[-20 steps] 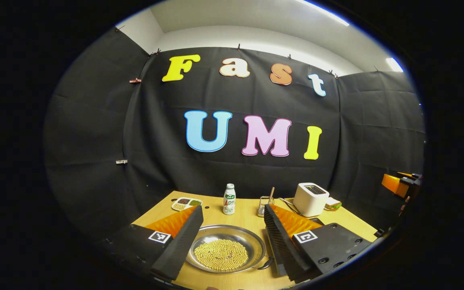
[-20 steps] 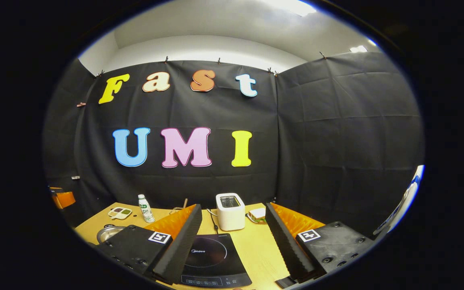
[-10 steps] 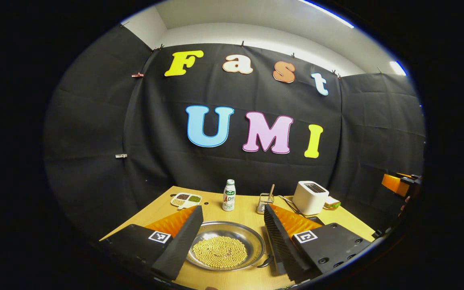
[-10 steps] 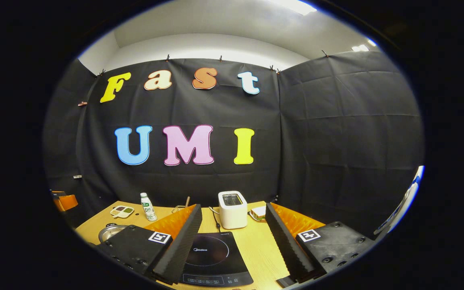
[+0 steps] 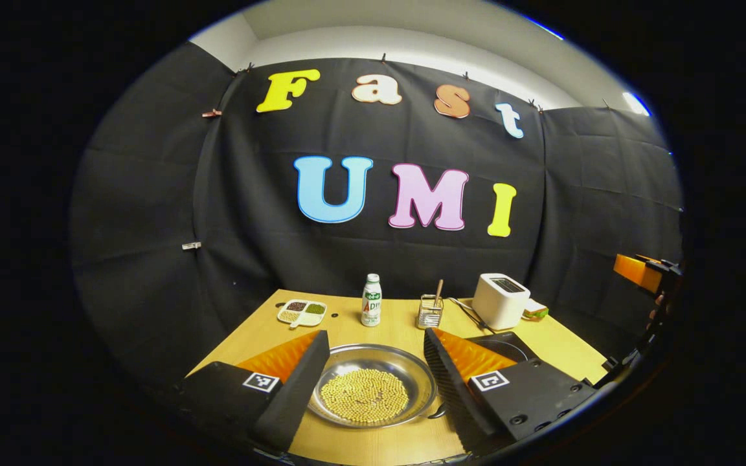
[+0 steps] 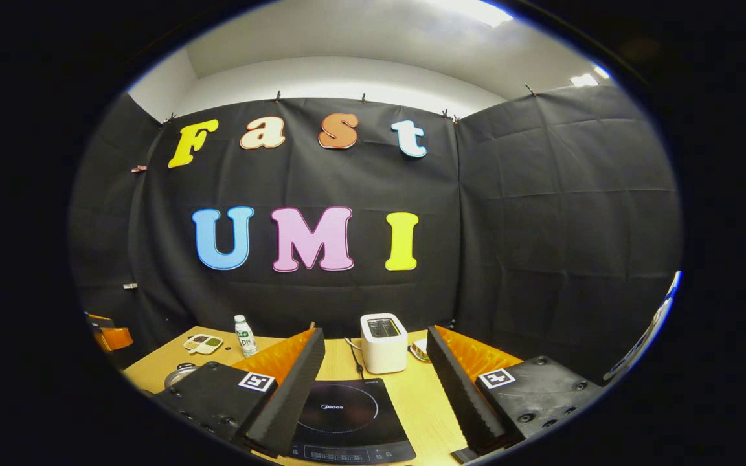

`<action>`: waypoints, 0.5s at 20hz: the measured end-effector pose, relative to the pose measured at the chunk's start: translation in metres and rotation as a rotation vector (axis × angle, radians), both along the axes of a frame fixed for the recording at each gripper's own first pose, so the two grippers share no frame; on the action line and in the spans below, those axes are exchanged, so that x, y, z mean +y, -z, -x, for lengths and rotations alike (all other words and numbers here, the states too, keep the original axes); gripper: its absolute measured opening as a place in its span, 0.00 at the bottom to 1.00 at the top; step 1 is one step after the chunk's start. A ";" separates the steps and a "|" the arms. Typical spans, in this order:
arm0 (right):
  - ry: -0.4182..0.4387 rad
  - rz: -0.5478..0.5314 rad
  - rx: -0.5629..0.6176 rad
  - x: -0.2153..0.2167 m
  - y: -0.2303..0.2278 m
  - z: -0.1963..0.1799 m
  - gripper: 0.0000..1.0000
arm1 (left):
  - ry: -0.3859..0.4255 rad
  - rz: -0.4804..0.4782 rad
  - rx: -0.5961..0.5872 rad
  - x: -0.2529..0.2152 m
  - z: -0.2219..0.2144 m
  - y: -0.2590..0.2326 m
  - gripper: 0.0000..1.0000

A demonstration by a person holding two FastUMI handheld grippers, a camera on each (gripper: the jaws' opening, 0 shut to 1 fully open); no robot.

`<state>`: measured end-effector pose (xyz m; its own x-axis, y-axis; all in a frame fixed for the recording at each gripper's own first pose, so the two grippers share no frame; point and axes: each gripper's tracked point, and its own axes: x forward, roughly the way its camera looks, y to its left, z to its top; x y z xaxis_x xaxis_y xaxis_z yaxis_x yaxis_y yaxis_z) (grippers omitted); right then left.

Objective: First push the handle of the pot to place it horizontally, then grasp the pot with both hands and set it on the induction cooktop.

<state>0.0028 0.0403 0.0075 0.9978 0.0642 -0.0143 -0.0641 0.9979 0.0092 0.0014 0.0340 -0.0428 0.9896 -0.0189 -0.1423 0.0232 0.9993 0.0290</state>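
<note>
Pot (image 5: pixel 371 385), a shallow steel pan of beans, lies on the surface straight ahead of the left claw (image 5: pixel 376 353), between its spread fingers; its handle (image 5: pixel 438 410) sticks out near the claw's right-side finger. Right claw (image 6: pixel 376 353), also spread and empty, faces the induction cooktop (image 6: pixel 347 414).

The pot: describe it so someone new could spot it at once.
On the wooden table, look at the near edge, left of the black cooktop. The pot is a shallow steel pan between the left hand-held gripper fingers, the one vessel holding yellow beans.
</note>
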 end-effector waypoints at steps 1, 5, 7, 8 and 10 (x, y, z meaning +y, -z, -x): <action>-0.006 -0.004 0.003 0.003 0.001 0.001 0.98 | 0.002 -0.006 0.012 0.003 0.001 0.002 0.90; -0.029 0.002 0.007 0.013 0.001 -0.002 0.98 | 0.057 -0.029 0.105 0.002 -0.001 0.024 0.80; -0.038 0.006 0.005 0.015 0.002 -0.004 0.98 | 0.113 -0.018 0.177 -0.006 0.000 0.046 0.67; -0.041 0.008 0.007 0.015 0.003 -0.006 1.00 | 0.131 -0.010 0.215 -0.009 0.002 0.058 0.64; -0.045 0.011 0.008 0.015 0.005 -0.013 0.98 | 0.144 -0.002 0.280 -0.013 0.003 0.080 0.54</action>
